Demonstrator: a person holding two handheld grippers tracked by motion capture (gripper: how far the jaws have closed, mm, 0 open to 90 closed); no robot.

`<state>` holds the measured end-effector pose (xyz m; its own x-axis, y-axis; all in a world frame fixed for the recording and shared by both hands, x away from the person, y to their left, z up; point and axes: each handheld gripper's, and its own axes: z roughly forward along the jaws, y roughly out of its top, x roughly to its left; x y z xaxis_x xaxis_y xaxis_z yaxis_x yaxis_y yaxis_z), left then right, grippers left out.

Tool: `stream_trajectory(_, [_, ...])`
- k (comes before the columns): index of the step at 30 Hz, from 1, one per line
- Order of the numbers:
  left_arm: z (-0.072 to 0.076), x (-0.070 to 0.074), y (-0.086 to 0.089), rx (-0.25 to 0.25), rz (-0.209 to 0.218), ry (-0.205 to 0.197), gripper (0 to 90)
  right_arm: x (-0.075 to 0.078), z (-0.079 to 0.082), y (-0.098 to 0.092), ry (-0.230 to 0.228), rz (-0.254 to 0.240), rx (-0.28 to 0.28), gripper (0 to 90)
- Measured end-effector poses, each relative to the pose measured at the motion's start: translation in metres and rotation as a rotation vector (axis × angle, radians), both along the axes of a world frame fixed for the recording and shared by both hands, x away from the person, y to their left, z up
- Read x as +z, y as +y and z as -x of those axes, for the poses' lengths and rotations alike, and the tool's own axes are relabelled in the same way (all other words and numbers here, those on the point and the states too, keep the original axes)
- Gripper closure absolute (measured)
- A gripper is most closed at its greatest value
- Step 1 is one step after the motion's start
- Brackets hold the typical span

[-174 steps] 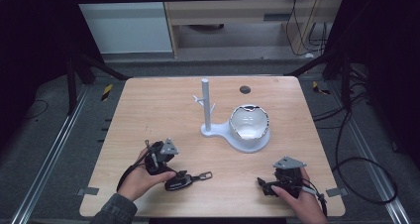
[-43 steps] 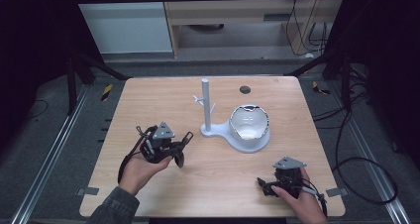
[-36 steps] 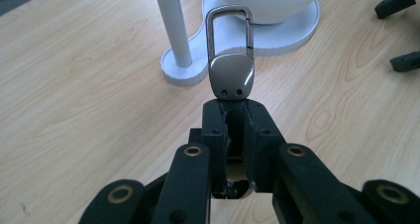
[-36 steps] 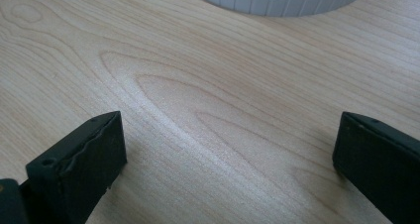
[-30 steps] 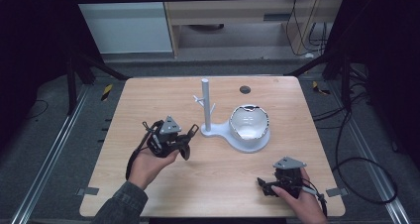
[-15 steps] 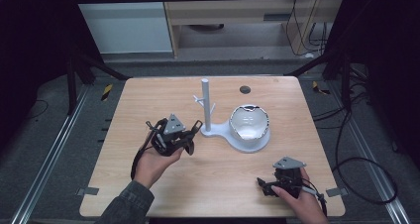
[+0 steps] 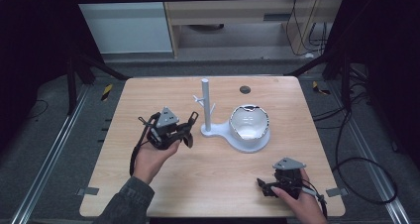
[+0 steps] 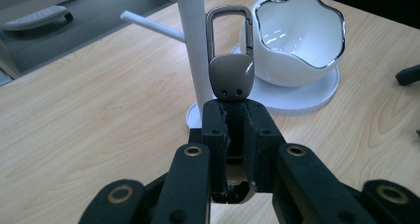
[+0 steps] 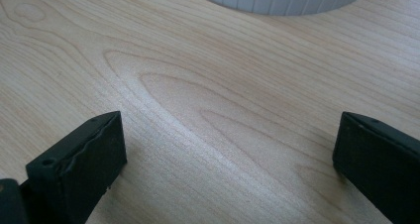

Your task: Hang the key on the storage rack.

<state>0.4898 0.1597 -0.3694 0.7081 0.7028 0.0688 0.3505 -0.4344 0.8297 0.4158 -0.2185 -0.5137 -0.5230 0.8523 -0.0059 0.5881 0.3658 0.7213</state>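
Note:
My left gripper (image 7: 184, 130) is held above the table's left middle, shut on a grey key fob (image 8: 231, 75) with a metal carabiner loop (image 8: 229, 30) sticking out beyond the jaws. The loop (image 7: 192, 118) sits just left of the white stand's post (image 7: 205, 105), close in front of it in the left gripper view. A thin peg (image 8: 151, 27) juts from the post (image 8: 195, 50). My right gripper (image 7: 265, 187) rests near the front right edge. It stands open (image 9: 228, 140) over bare wood, with nothing between the jaws.
A white scalloped bowl (image 7: 249, 122) with a shiny rim sits on the stand's round base (image 9: 282, 1), right of the post. A small dark round hole (image 7: 244, 89) marks the table's far side. Black frame rails run along both sides.
My left gripper has lifted the key fob from the front left of the table and carried it forward and right, up to the stand's post. The right gripper has stayed put.

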Motion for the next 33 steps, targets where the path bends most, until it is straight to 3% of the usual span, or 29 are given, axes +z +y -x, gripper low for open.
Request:
stream_trajectory(4, [-0.002, 0.008, 0.000, 0.015, 0.018, -0.025, 80.3, 0.000, 0.000, 0.000, 0.000, 0.000, 0.000, 0.4])
stream_trajectory(21, [-0.013, 0.020, -0.004, 0.060, 0.063, -0.058, 80.2, 0.000, 0.000, 0.000, -0.005, 0.004, 0.003, 0.4])
stream_trajectory(33, [-0.025, 0.014, -0.010, 0.073, 0.054, -0.032, 80.1, 0.000, 0.000, 0.000, -0.001, -0.002, 0.001, 0.4])
